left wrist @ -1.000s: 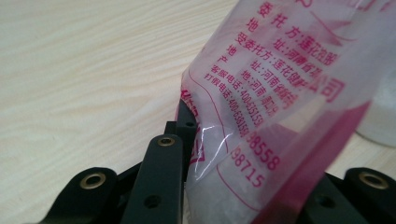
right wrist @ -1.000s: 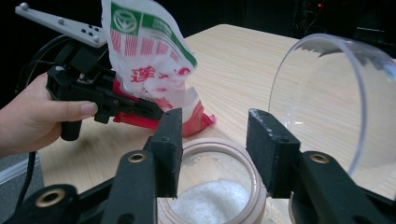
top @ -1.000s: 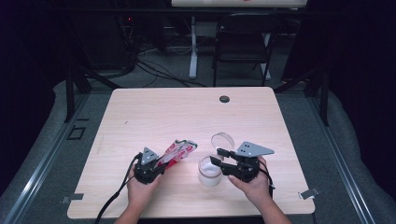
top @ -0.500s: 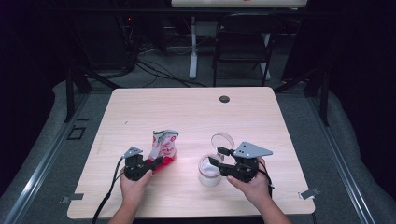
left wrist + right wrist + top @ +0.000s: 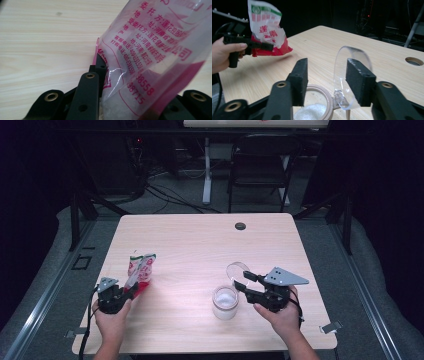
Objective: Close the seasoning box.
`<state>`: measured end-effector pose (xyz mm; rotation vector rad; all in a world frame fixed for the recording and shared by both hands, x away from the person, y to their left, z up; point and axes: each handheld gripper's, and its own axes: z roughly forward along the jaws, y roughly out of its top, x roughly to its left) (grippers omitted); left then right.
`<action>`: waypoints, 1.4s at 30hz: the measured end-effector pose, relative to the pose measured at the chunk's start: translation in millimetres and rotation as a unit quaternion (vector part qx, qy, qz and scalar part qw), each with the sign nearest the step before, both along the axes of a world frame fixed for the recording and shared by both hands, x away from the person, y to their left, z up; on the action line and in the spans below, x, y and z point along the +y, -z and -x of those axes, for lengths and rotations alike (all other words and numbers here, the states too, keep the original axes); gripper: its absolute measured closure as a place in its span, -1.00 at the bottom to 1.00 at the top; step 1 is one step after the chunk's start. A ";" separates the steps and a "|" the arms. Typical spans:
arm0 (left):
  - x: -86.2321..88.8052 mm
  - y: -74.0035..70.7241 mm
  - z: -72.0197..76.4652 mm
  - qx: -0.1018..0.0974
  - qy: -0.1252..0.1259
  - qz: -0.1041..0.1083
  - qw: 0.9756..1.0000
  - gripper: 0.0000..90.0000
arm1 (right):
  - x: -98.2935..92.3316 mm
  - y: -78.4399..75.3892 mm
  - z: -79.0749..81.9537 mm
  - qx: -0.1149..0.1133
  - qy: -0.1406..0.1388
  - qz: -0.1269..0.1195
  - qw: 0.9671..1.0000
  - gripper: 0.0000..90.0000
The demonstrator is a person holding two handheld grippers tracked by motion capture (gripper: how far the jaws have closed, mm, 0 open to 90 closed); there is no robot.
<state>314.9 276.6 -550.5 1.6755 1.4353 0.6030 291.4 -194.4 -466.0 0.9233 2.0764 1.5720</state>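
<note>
Left gripper [image 5: 134,289] is clamped on the lower red edge of a plastic bag [image 5: 140,268], holding it up off the table [image 5: 200,250]; the bag stands up and slightly forward from the jaws. In the left gripper view the bag [image 5: 155,50] is clear film with red print, white grains settled low near the jaws, so the weight sits right at the grip. It is soft, crinkly and light, likely slippery, and will flop if tipped. Best hold is the flat sealed edge, pinched across.

Just in front of and below the right gripper [image 5: 245,282] stands a small jar [image 5: 225,302] with white powder inside, its hinged clear lid [image 5: 237,269] flipped up. The right gripper's jaws stand wide and press on nothing; they have just closed in a little. In the right gripper view the lid [image 5: 352,60] rises between the jaws, near the right one, apart from the pads as far as I can tell, with the jar mouth [image 5: 319,100] below. The jar is light, rigid and easy to knock over; the lid is thin and its hinge probably fragile. Take the jar by its body, not the lid.
</note>
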 end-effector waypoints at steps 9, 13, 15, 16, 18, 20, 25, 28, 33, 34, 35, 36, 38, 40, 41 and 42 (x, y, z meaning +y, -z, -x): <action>2.8 11.6 -2.5 0.012 -0.017 -0.046 0.999 0.68 | -34.9 -19.4 2.9 -0.016 0.049 -0.022 0.998 0.55; -2.7 12.3 -2.5 0.008 -0.002 -0.059 0.998 0.58 | -46.4 -8.5 -5.9 0.005 0.083 -0.019 0.996 0.77; -4.2 12.7 -1.3 0.009 0.004 -0.065 0.998 0.55 | -47.2 -0.2 -12.2 0.016 0.092 -0.015 0.996 0.83; -4.7 12.8 -0.7 0.010 0.007 -0.067 0.998 0.53 | -47.3 3.5 -15.0 0.023 0.095 -0.009 0.995 0.86; -5.2 12.9 0.8 0.013 0.013 -0.072 0.997 0.49 | -46.0 10.6 -20.3 0.034 0.100 -0.006 0.994 0.88; -5.9 13.1 2.1 0.019 0.021 -0.071 0.997 0.40 | -44.4 15.8 -25.3 0.040 0.104 0.001 0.994 0.90; -11.4 12.0 6.5 0.028 0.036 -0.067 0.997 -0.03 | -40.6 21.4 -32.5 0.051 0.104 0.001 0.993 0.91; -15.1 9.9 10.3 0.028 0.045 -0.058 0.997 -0.30 | -37.9 21.5 -32.3 0.053 0.091 0.003 0.994 0.90; -23.2 -1.4 21.2 0.006 0.055 -0.062 0.997 -0.43 | -27.1 19.3 -27.2 0.045 0.071 0.007 0.996 0.88; -25.1 -3.0 23.4 -0.003 0.061 -0.058 0.996 -0.45 | -25.1 18.9 -26.2 0.042 0.067 0.009 0.997 0.88; -26.9 -5.2 25.7 -0.010 0.069 -0.051 0.996 -0.44 | -23.5 18.3 -24.8 0.042 0.065 0.009 0.997 0.88; -28.9 -7.4 27.9 -0.016 0.074 -0.047 0.996 -0.44 | -22.0 17.5 -23.5 0.041 0.062 0.008 0.997 0.88; -33.0 -11.3 31.9 -0.030 0.083 -0.041 0.995 -0.45 | -18.8 15.7 -20.8 0.038 0.054 0.009 0.998 0.87; -36.1 -14.0 34.7 -0.039 0.090 -0.035 0.995 -0.45 | -15.3 14.5 -18.6 0.036 0.047 0.010 0.998 0.86; -37.5 -14.8 35.9 -0.042 0.093 -0.031 0.994 -0.46 | -13.4 14.5 -17.9 0.036 0.042 0.011 0.998 0.85; -38.8 -15.3 36.8 -0.044 0.094 -0.030 0.994 -0.46 | -11.2 15.1 -16.8 0.036 0.040 0.011 0.998 0.85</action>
